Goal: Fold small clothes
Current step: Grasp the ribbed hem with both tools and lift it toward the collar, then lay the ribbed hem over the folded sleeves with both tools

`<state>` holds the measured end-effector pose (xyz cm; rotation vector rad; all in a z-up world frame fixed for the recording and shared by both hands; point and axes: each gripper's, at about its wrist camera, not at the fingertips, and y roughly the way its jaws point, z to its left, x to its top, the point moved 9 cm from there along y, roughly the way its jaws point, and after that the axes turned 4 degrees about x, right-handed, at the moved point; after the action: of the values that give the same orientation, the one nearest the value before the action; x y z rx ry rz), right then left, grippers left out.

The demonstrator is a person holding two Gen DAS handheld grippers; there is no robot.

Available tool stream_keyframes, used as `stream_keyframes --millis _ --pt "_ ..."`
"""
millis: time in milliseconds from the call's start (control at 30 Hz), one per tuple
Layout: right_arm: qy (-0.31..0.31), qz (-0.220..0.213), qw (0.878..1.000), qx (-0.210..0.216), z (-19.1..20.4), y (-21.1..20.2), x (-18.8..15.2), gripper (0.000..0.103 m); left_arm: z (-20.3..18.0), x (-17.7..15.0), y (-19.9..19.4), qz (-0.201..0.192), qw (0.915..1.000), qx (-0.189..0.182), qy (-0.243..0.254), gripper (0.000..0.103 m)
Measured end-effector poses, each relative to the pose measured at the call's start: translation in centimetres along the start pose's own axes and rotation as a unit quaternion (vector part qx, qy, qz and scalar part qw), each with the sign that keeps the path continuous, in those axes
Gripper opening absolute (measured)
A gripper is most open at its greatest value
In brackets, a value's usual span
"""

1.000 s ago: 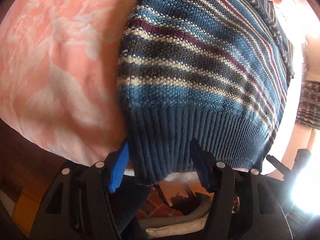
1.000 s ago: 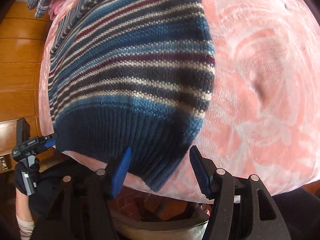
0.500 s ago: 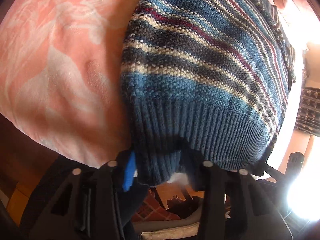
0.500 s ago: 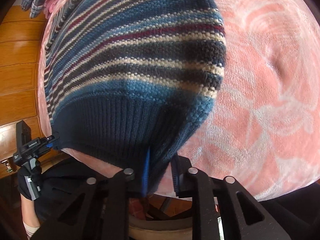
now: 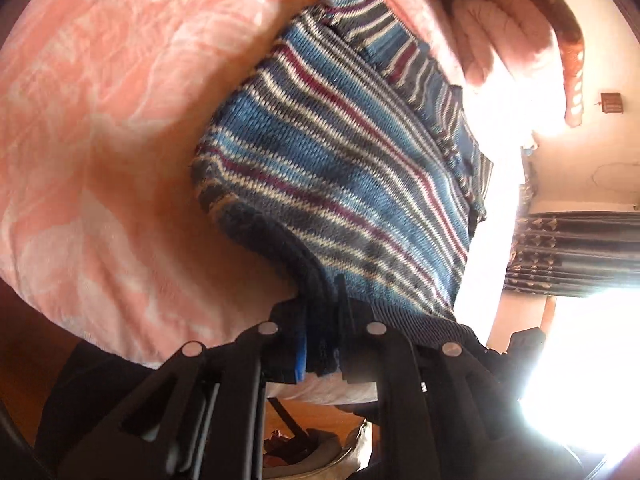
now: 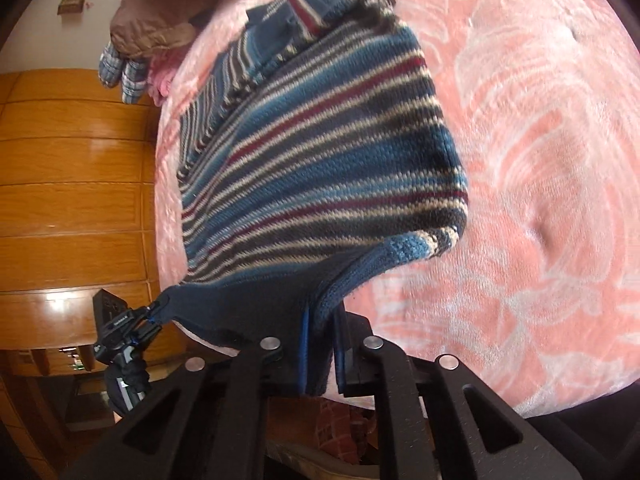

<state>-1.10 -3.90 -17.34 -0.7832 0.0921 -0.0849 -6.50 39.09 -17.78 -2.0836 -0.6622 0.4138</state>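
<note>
Up close in the left wrist view, the left gripper point(image 5: 320, 344) was seen clamped on the dark ribbed hem of a striped sweater point(image 5: 344, 168), with the knit pinched between the blue-padded fingers point(image 5: 301, 354). From that hold the hem was lifted off a pink blanket point(image 5: 100, 140), while the rest of the sweater was spread flat on the blanket farther away, its blue, cream and maroon stripes running toward the far end. A folded-in sleeve or collar part could be made out at the sweater's far end. Beyond it a pale pink jacket point(image 5: 504, 32) was piled at the blanket's edge, and a dark patterned curtain point(image 5: 576, 252) was visible at the right beside a glaring window. In the right wrist view, the right gripper point(image 6: 320, 356) was likewise closed tight on the ribbed hem at the sweater's point(image 6: 320, 148) other corner, the fabric bunched between its fingers point(image 6: 304, 344). The hem was stretched leftward from there to the left gripper point(image 6: 150, 314), which was gripping the opposite corner, held by a gloved hand point(image 6: 126, 380). The blanket point(image 6: 540, 160) filled the right side, wooden panelling point(image 6: 72, 184) the left, and a brown garment point(image 6: 148, 28) with a checked cloth point(image 6: 120, 72) was heaped at the far end.
</note>
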Motion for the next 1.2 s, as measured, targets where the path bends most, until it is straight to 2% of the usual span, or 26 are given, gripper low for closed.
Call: stream_keyframes --millis 133,233,400,633,767,867,1133,1167,1200 --pt "-0.002 -0.015 1.000 0.002 1.7 -1.0 3.2 0.009 -1.5 3.2 0.0 -0.018 0.9998 0.000 0.001 0.010" --pt "-0.003 -0.014 1.000 -0.013 2.2 -1.1 6.0 0.009 -2.7 5.6 0.8 -0.023 0.9997 0.000 -0.003 0.010" --pt "0.007 -0.016 0.999 -0.027 2.0 0.1 10.3 0.009 -4.5 9.4 2.6 -0.031 0.9989 0.025 0.023 0.010" --pt "0.033 0.000 0.999 -0.042 -0.3 3.3 14.0 0.009 -4.3 13.0 6.6 -0.015 0.9983 0.053 0.021 0.011" --pt "0.050 0.014 0.998 -0.040 -1.7 4.8 15.1 0.010 -3.6 14.0 8.2 0.003 0.9979 0.061 0.021 0.015" --pt "0.063 0.021 0.997 -0.036 -2.2 5.4 15.7 0.013 -2.9 14.8 8.4 0.016 0.9989 0.043 0.005 0.016" --pt "0.097 0.022 0.995 -0.015 -3.3 4.9 15.9 0.023 -2.2 15.2 6.4 0.034 0.9973 -0.038 -0.051 0.020" --pt "0.101 0.021 0.994 -0.016 -3.4 4.7 15.8 0.028 -1.8 15.4 6.0 0.029 0.9977 -0.034 -0.052 0.021" --pt "0.105 0.013 0.994 -0.023 -3.7 4.3 16.0 0.042 -1.4 15.6 5.6 0.019 0.9984 -0.022 -0.049 0.027"
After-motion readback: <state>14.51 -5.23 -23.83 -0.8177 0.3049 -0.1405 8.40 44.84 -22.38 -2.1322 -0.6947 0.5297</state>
